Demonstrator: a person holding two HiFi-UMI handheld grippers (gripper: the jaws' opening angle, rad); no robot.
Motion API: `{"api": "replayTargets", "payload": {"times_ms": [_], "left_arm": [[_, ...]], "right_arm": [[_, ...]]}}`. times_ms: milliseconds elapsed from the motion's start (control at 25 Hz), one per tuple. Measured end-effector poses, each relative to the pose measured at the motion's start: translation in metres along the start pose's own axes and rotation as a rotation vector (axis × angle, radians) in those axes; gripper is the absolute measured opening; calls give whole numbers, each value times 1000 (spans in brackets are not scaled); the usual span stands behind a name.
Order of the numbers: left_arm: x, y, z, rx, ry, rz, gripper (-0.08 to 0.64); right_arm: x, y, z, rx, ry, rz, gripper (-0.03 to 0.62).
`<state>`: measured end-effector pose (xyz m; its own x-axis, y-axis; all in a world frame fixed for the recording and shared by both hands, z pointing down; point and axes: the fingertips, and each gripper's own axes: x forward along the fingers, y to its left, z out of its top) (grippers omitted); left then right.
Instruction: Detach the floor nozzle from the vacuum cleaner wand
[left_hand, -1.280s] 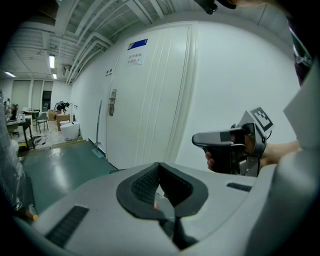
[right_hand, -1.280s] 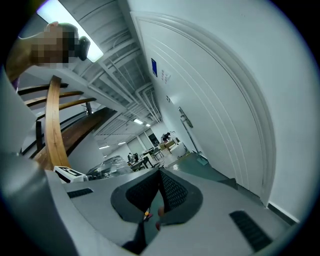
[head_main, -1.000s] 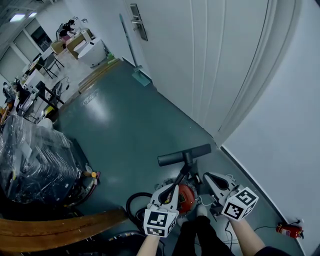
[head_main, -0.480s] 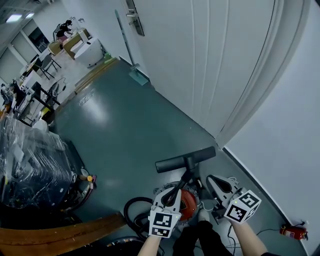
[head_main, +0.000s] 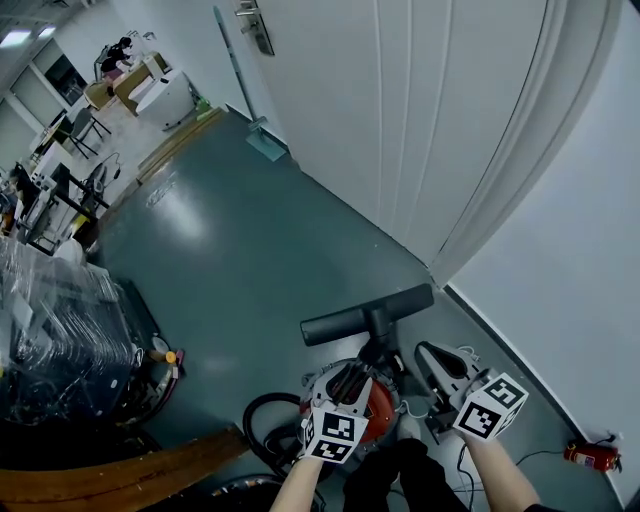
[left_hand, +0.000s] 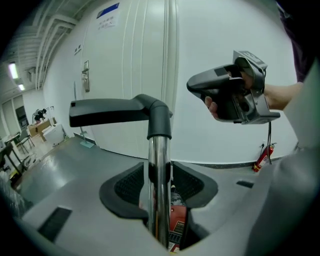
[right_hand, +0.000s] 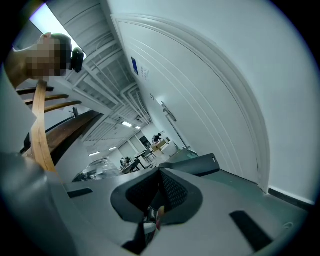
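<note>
We stood over the red vacuum cleaner (head_main: 380, 402) on the grey-green floor (head_main: 230, 260), close to a white panelled door (head_main: 400, 120). The floor nozzle (head_main: 367, 313) was still fitted to the top of the chrome wand (left_hand: 159, 165). It was held up off the floor and set crosswise above and ahead of both tools, its dark collar seated over the tube's end.

Our left gripper (head_main: 348, 380) had the wand standing upright between its jaws. They had just been opening and stood wide, the pads flanking the tube without pressing on it. Our right gripper (head_main: 432, 358) hung just to the right of the wand and clear of it, about level with the nozzle in the left gripper view. Its jaws were closed together with nothing between them.

A black hose (head_main: 262, 420) looped on the floor to the left of the cleaner. A red fire extinguisher (head_main: 590, 457) sat at the foot of the white wall on the right, and a wooden plank (head_main: 120, 465) crossed the lower left corner.
</note>
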<state>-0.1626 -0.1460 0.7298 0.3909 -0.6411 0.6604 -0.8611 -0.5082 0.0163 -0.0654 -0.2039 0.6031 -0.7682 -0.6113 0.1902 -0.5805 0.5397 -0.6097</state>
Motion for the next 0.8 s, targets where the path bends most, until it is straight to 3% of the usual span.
{"api": "replayTargets", "payload": {"times_ms": [240,600,800], "left_arm": [[13,-1,-4,24,18,-3,154],[12,-1,-3,25,22,-7,152],[12,0,-2,26,15,5,151]], "right_arm": [[2,-11,-4,57,-7,-6,17],[18,-55,-21,361,-68,30,21],[40,-67,-32,564,-133,168,162]]}}
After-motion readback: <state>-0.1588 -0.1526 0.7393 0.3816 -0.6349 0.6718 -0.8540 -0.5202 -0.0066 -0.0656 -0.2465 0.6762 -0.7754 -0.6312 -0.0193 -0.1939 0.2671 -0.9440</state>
